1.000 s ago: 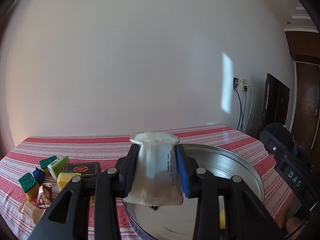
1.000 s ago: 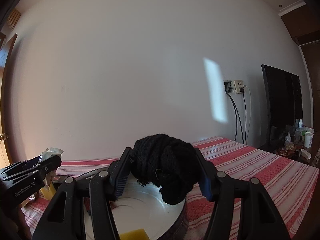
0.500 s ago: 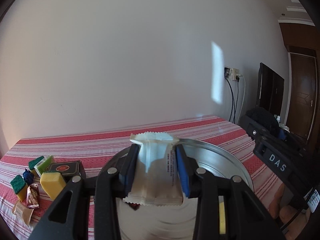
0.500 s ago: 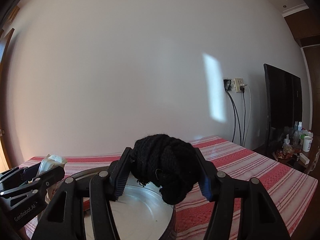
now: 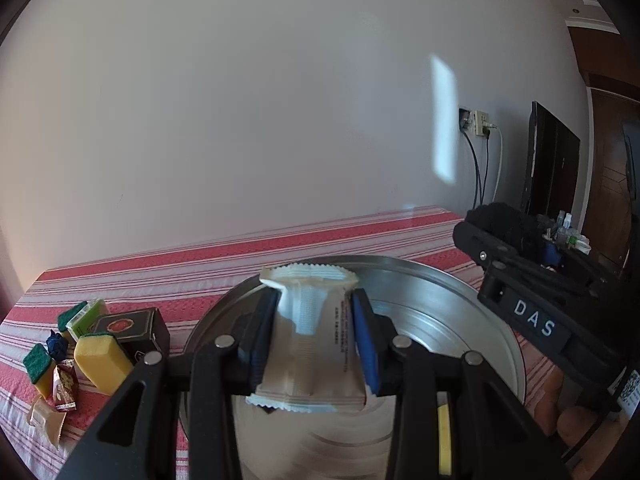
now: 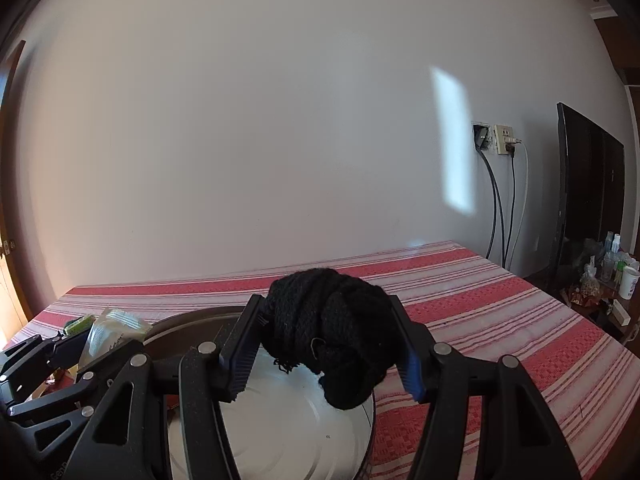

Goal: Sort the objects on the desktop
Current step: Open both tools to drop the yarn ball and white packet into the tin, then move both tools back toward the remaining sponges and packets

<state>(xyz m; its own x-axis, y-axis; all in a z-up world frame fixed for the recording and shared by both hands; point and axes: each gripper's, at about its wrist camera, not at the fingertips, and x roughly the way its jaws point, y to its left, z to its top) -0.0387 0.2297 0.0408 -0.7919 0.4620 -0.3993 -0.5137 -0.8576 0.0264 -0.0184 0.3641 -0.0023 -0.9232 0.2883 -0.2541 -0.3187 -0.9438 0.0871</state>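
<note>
We have carried both tongs further over the metal basin (image 5: 460, 292): left gripper (image 5: 316, 344) pinches the white packet (image 5: 312, 352), right gripper (image 6: 328, 352) clamps the black yarn ball (image 6: 336, 332). Both may be dropped soon.

tray (image 5: 472, 280) on table (image 5: 200, 272) | sponges (image 5: 102, 360), box (image 5: 132, 326) left of tray

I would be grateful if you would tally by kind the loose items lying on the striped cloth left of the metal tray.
Sponges: 3
Black box: 1
Light green packet: 1
Dark blue bundle: 1
Wrapped sweets: 2
Total: 8
</note>
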